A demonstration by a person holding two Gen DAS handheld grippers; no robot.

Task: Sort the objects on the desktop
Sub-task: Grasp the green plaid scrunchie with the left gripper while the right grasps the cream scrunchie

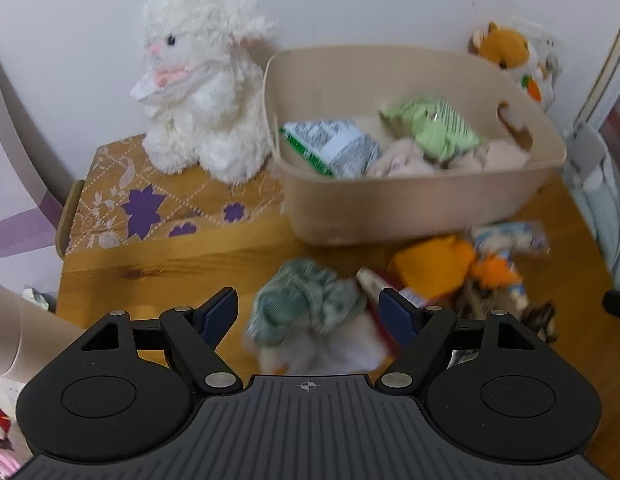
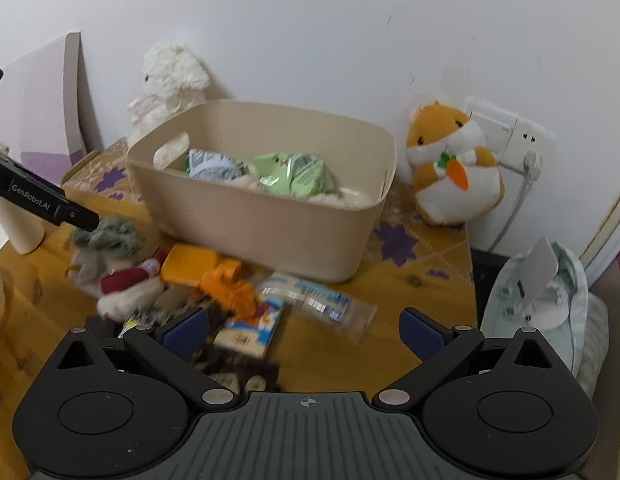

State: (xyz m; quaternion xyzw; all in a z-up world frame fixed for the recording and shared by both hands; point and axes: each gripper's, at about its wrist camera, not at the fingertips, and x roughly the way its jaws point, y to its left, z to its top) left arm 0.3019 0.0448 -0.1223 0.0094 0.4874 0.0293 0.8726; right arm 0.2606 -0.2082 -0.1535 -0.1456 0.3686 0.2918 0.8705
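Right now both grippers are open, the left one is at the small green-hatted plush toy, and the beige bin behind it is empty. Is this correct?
Not quite: the beige bin is not empty. The right wrist view shows a green packet and a blue-white packet inside it. The rest holds: the left gripper and right gripper are open, and the left one is at the green-hatted plush toy.

The right gripper (image 2: 305, 330) is wide open above a clear snack packet (image 2: 322, 306). A beige bin (image 2: 245, 220) sits behind it, and an orange hamster toy (image 2: 454, 164) stands beside the bin.
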